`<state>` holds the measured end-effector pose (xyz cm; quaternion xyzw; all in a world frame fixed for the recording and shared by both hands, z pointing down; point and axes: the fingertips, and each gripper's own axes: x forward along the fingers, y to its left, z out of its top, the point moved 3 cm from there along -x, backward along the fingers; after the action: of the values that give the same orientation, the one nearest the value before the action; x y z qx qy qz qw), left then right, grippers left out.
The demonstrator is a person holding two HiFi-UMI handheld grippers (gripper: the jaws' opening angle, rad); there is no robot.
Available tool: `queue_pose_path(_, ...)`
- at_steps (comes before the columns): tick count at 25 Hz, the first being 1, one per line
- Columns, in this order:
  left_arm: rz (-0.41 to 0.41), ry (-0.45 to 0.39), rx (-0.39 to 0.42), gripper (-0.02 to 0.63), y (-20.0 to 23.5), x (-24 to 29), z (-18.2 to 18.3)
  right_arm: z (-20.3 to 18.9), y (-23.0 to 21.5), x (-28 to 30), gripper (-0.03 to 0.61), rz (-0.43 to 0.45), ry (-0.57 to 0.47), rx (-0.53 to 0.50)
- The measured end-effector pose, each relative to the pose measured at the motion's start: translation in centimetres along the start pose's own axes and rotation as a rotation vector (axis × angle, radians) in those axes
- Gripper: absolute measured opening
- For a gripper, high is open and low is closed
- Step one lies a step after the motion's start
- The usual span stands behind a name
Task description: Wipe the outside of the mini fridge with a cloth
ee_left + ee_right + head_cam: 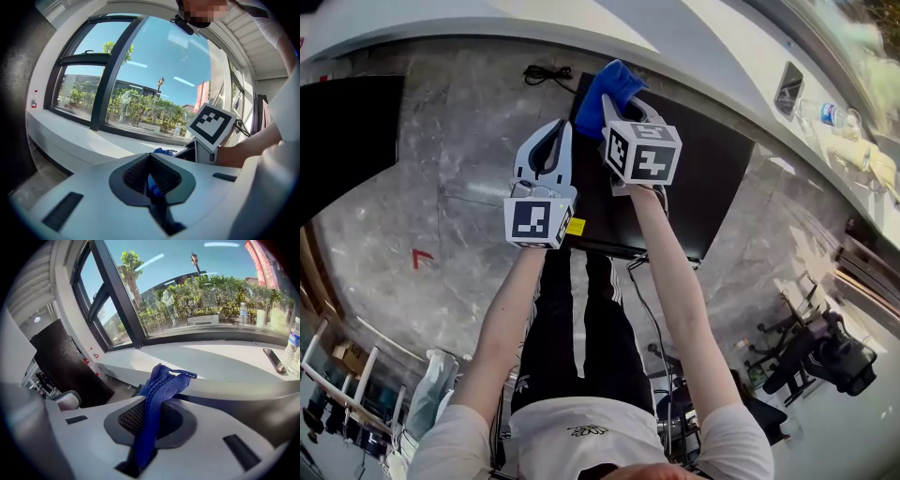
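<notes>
Mini fridge (703,178): black, standing on the marble floor (459,169), viewed from above.

Blue cloth (614,86): at the fridge's far left top corner, bunched above the tool tips. Contact with the fridge top not confirmable.

Right tool (619,105): over that same corner, clenched on the cloth. In the right gripper view, pinches the cloth (157,399) between the pads, with one strip hanging down through the closed tool (157,404) and a folded wad standing up beyond the tips.

Left tool (561,127): above the fridge's left edge, just beside the right tool, tips pointing toward the cloth. In the left gripper view, clenched (150,157), tips together. Shows a small blue patch inside the pad recess; nature of the patch not determinable.

Yellow sticker (576,226): at the fridge's near left corner.

Black cable (546,75): coiled on the floor, just beyond the fridge's far left corner.

Water bottle (294,345): upright on the white window ledge (211,362) past the fridge.
</notes>
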<state>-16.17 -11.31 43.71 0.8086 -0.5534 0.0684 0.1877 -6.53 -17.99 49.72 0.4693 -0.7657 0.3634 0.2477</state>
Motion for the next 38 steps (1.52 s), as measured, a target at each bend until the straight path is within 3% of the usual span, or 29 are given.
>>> queue_pose_path(23,-0.194,0.076,0.052,0.003,-17.9,5.9,-4.2,-4.6,-20.9,-12.3,0.061,-0.232,-0.034,0.022)
queue_pose_path(31,-0.237,0.089,0.071,0.003,-21.5,7.0,-5.0,-5.9,-26.8,-16.1,0.061,-0.322,-0.05,0.056)
queue_pose_path(38,-0.265,0.093,0.08,0.003,-22.8,7.3,-5.4,-6.5,-29.1,-17.6,0.061,-0.379,-0.058,0.054)
